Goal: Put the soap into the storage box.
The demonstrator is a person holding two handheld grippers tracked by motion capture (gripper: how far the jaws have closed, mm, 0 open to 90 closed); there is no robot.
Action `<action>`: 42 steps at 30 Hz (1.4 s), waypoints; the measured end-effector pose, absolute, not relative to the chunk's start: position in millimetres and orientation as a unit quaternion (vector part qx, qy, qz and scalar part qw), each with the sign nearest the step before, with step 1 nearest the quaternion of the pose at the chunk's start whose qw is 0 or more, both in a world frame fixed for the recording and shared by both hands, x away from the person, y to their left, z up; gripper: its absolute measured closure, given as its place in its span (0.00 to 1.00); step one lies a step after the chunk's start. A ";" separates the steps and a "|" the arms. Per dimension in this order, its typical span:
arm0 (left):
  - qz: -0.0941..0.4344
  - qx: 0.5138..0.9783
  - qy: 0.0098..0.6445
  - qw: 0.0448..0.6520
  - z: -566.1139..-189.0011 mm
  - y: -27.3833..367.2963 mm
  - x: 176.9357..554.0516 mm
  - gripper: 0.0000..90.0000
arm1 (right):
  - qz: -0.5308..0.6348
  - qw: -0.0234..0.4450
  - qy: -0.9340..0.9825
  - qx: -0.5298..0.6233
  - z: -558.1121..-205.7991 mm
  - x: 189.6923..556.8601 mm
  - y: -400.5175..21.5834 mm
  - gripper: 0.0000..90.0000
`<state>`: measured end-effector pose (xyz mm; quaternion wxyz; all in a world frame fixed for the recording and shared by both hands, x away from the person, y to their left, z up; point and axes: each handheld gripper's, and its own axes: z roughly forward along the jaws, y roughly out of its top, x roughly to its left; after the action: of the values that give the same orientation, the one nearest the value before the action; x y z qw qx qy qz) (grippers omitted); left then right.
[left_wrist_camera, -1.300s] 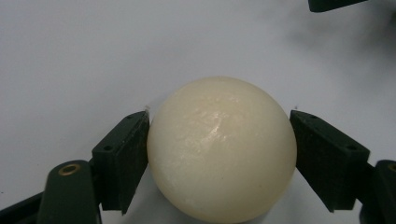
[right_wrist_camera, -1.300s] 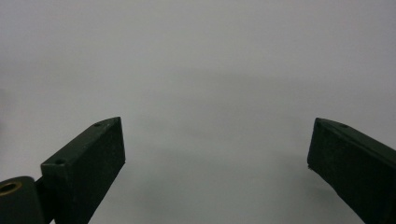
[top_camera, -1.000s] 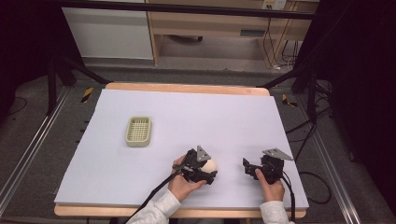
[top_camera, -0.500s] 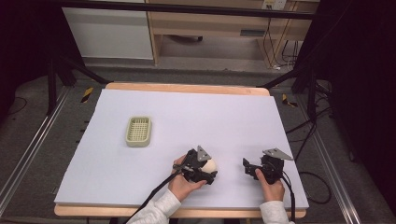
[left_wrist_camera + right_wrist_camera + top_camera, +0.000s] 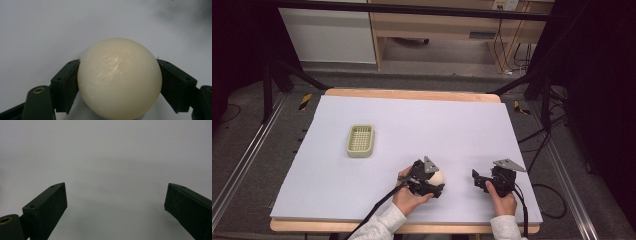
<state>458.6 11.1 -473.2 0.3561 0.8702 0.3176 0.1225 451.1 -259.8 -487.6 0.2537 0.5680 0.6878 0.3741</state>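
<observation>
- Where the work surface is concerned: one table [image 5: 362, 205] with a pale lilac-white top and a wooden rim showing along its far and near edges; it carries everything listed below.
- Basket [image 5: 360, 140], pale green, rectangular with rounded corners, lattice floor; sits left of the table's middle, well apart from both grippers, nothing visible inside it.
- Left gripper [image 5: 435, 185], black, with a grey three-cornered plate on top and a cable trailing to the near edge; held in the person's left hand [image 5: 408, 198] near the near edge, about midway along it. Its jaws are closed against the ball, one pad on each side, as the left gripper view shows [image 5: 119, 82].
- Right gripper [image 5: 475, 179], black, grey plate on top, cable trailing off the near right corner; held in the person's right hand [image 5: 500, 199] near the near edge, right of the left gripper and apart from it. In the right gripper view [image 5: 116, 202] the jaws stand wide apart with bare table top between them, holding nothing.
- Ball [image 5: 119, 77], cream-white, smooth, slightly glossy; sits between the left gripper's jaws, close to the table top near the near edge. Whether it touches the surface cannot be told.
</observation>
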 end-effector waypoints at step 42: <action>0.142 0.854 0.336 0.371 -434.5 72.2 460.3 0.26 | 0.376 0.256 0.687 0.567 -487.6 450.8 -260.1 0.05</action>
<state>460.3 72.2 -434.5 0.3709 0.8540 0.3362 0.1415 450.8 -260.1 -487.6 0.2556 0.5666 0.6871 0.3761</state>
